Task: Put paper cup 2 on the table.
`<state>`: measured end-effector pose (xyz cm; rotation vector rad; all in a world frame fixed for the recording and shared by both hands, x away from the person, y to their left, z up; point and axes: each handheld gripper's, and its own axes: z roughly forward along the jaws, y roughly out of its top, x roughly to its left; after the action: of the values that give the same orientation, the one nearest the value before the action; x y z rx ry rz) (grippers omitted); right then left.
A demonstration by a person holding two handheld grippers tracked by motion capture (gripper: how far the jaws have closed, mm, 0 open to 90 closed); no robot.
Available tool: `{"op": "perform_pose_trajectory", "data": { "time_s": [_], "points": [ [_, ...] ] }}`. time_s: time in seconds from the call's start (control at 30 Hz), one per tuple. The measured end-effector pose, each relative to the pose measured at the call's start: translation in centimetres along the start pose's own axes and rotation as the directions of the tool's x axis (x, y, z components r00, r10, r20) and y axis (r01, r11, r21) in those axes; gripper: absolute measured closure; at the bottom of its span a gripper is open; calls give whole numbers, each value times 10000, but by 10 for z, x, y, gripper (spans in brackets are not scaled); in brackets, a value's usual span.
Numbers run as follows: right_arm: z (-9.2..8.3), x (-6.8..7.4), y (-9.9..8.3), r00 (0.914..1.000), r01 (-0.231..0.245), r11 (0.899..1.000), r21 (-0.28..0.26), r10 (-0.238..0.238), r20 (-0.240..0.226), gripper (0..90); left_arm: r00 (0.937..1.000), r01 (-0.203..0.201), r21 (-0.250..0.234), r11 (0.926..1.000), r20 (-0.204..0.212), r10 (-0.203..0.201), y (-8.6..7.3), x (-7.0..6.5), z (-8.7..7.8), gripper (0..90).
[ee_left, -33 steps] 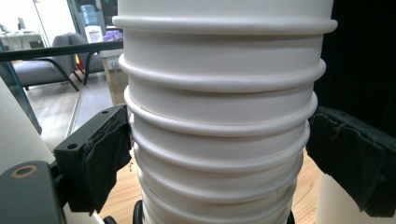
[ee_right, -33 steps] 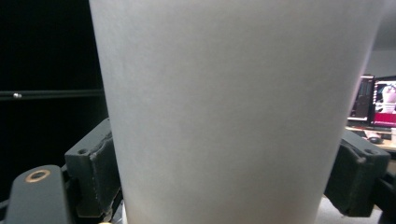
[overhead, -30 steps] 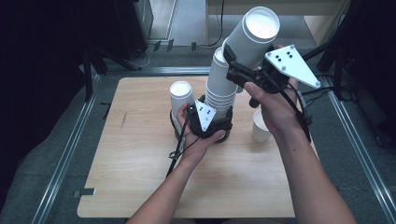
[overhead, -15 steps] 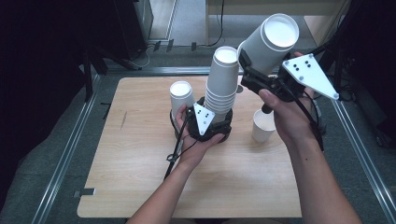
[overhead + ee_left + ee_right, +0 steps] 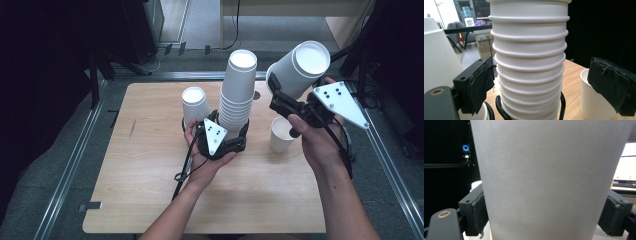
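Since a second ago the right gripper (image 5: 284, 95) has carried its single white paper cup (image 5: 300, 67) rightward and lower, away from the stack of white paper cups (image 5: 239, 92): earlier the cup hung tilted just above the stack's top, and now it is held in the air off to the stack's right, above an upright white cup (image 5: 281, 134) standing open-mouthed on the wooden table (image 5: 150, 190). The stack, an inverted white cup (image 5: 195, 104) to its left, and the left gripper (image 5: 231, 145) have barely shifted. In the high view the left gripper sits at the base of the stack with the person's left hand (image 5: 207, 160) under it. The left gripper view adds what that angle hides: its jaws stand spread on either side of the stack's ridged rims, the left pad close to the cups, the right pad clearly apart from them, in front of the upright cup. The right gripper view shows both pads pinching the lifted cup's smooth wall from either side.
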<state>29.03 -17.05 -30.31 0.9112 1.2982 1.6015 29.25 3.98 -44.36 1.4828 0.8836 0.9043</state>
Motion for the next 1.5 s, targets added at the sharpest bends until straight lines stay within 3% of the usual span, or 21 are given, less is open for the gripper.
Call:
{"op": "perform_pose_trajectory", "data": {
  "time_s": [0.37,0.63,0.7,0.83,0.93,1.2,1.3,1.37,1.43,1.5],
  "points": [
    [-17,-2,-22,9992,345,9991,258,-350,196,137,9998,-78,52,10000,202,77,-7,-4,-17,74],
    [-27,-7,-43,9991,283,9973,679,-304,300,137,9997,62,163,9998,233,-66,-12,0,-33,74],
    [-31,-6,-49,9984,445,9962,748,-470,328,137,9998,-37,245,9997,184,33,-14,2,-37,74],
    [-39,-3,-61,9964,743,9933,884,-777,352,137,9997,223,367,9991,39,-225,-20,10,-47,74],
    [-45,1,-73,9937,1020,9888,1089,-1063,343,137,9998,177,577,9982,54,-180,-27,12,-55,74],
    [-58,15,-107,9815,1848,9675,1729,-1906,174,137,9997,227,768,9968,68,-233,-32,15,-67,73],
    [-63,19,-118,9697,2364,9529,1898,-2437,156,137,9997,213,879,9959,119,-224,-35,15,-74,74],
    [-66,21,-123,9678,2439,9490,2000,-2513,120,137,9998,97,962,9953,142,-111,-39,13,-78,74],
    [-68,23,-130,9539,2929,9306,2196,-3000,-10,136,9997,168,996,9949,186,-187,-41,13,-80,74],
    [-70,25,-133,9492,3074,9242,2267,-3148,-39,136,9990,353,962,9947,228,-376,-41,15,-82,74]
  ]
}}
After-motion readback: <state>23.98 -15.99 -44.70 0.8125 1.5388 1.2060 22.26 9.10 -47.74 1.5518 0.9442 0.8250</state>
